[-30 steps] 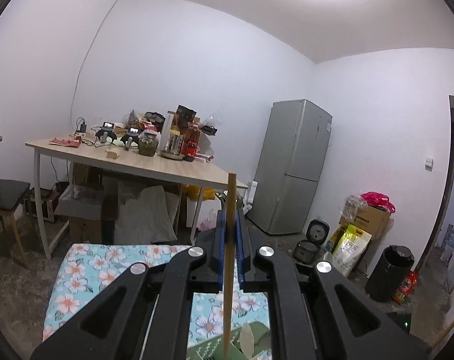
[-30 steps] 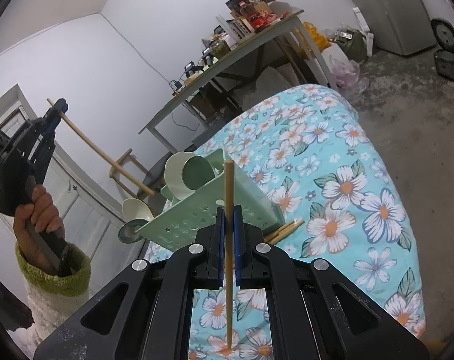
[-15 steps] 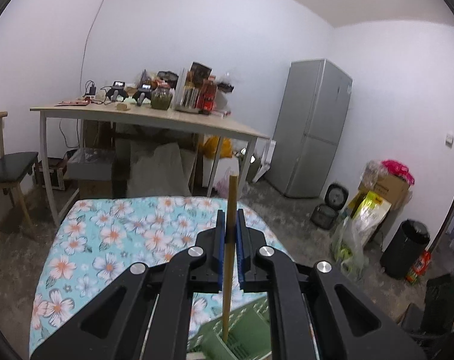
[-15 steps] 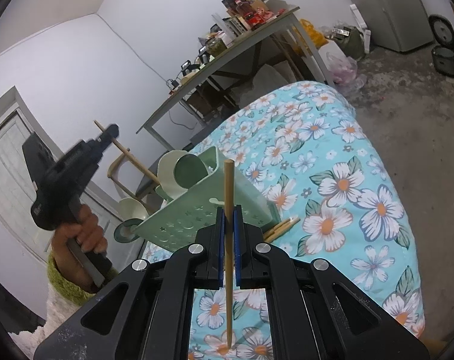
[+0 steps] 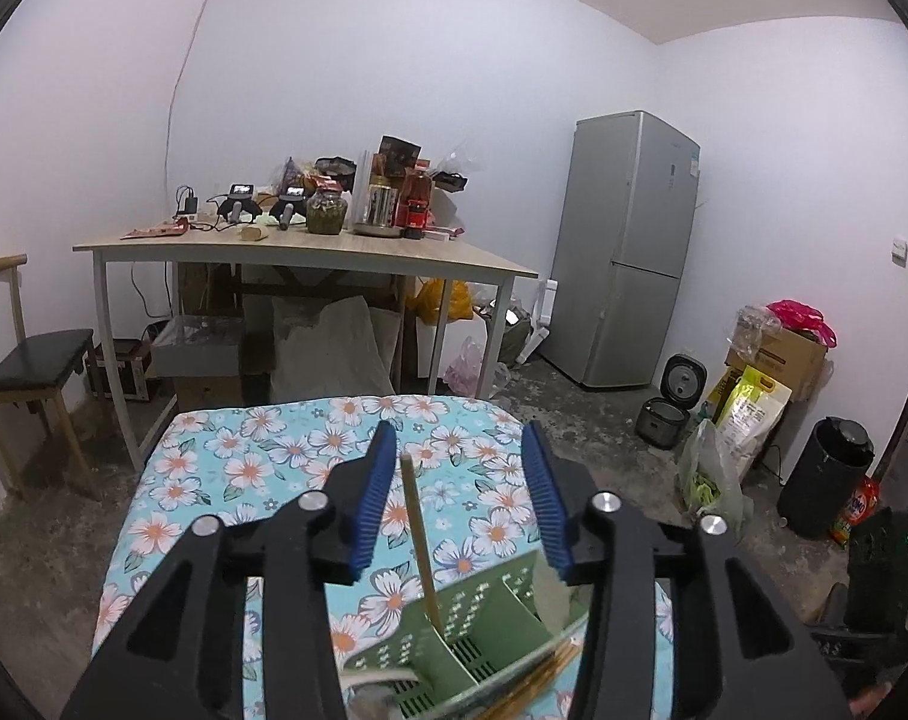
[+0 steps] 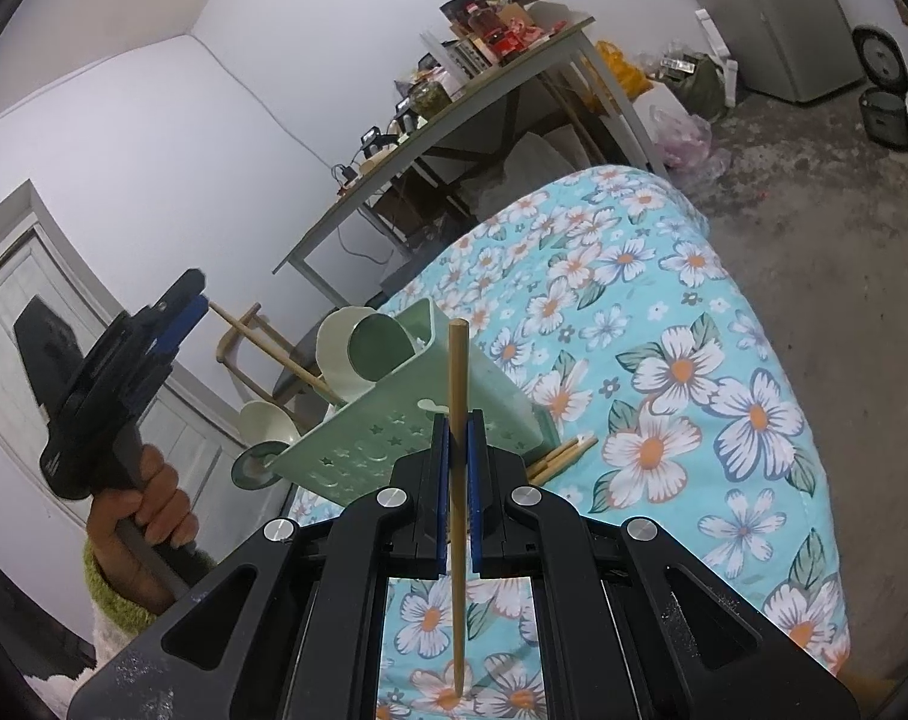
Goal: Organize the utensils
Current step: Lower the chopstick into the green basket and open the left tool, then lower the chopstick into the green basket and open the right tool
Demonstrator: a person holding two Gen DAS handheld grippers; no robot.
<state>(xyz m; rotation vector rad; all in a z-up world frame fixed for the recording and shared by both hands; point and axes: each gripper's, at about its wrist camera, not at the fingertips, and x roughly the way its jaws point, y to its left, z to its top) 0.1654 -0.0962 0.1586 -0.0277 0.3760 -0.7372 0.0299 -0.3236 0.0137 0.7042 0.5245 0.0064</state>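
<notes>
My left gripper (image 5: 457, 480) is open above a green utensil caddy (image 5: 484, 630). A wooden chopstick (image 5: 417, 534) stands free between the spread fingers with its lower end in a caddy compartment. In the right wrist view the caddy (image 6: 405, 420) sits on the floral cloth, with that chopstick (image 6: 273, 348) leaning out of it toward the left gripper (image 6: 177, 312). My right gripper (image 6: 458, 420) is shut on another wooden chopstick (image 6: 457, 480), held upright in front of the caddy. Loose chopsticks (image 6: 562, 456) lie on the cloth beside the caddy.
The caddy rests on a table with a floral cloth (image 6: 664, 390). A pale green cup (image 6: 363, 354) and ladle (image 6: 267, 426) sit at the caddy's left end. Behind stand a cluttered wooden table (image 5: 309, 252), a chair (image 5: 27, 360) and a fridge (image 5: 628, 252).
My left gripper lowered its chopstick into the caddy and opened, so the chopstick now stands free. My right gripper has kept still, shut on its chopstick.
</notes>
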